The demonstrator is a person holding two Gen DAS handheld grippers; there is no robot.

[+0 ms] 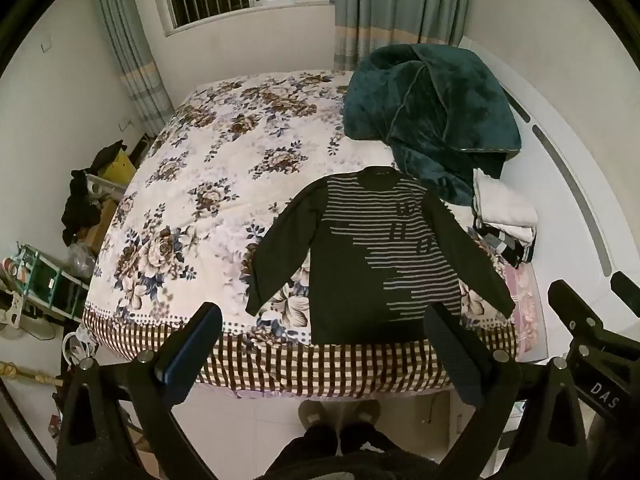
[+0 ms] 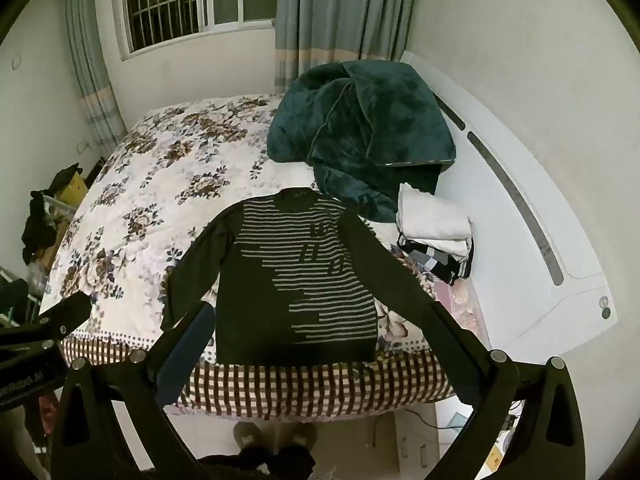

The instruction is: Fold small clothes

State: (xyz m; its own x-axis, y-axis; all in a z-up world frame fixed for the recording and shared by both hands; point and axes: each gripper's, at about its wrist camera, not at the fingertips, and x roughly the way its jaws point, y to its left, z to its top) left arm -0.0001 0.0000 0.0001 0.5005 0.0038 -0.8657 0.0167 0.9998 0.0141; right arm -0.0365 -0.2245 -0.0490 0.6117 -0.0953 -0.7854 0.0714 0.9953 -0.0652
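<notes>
**Desk:** What are you looking at?

**Caption:** Your sweater point(image 1: 360, 256) lies flat on the bed point(image 1: 208, 168), front up, sleeves angled out and down, hem at the near edge. It is a dark knit with pale horizontal stripes that step diagonally across the chest; the small marks near its right side are too blurred to read. The bed cover is a quilted floral print ending in a brown-and-cream checked border point(image 1: 320, 364).

**Desk:** And your tools?

**Caption:** Your left hand-held gripper point(image 1: 320, 356) hangs above the near edge of the bed with its fingers spread wide, nothing between them. Your right hand-held gripper point(image 2: 316, 356) is likewise spread wide and empty, framing the sweater's hem. One finger on each carries a blue pad point(image 1: 188, 348), the other a dark textured one point(image 1: 456, 352). Neither touches the cloth.

**Desk:** Anything else on the bed?

**Caption:** A plush teal blanket point(image 1: 428, 116) is heaped behind the sweater's collar. Beside it, to the right, sits a stack of folded clothes point(image 2: 436, 236): white cloth on top, black-and-white check beneath, the lower layers hard to separate. A white headboard point(image 2: 520, 208) curves along that side.

**Desk:** What is cut off?

**Caption:** Your slippers point(image 1: 340, 412) show below the bed; the clutter point(image 1: 80, 200) at left is dim and indistinct.
</notes>
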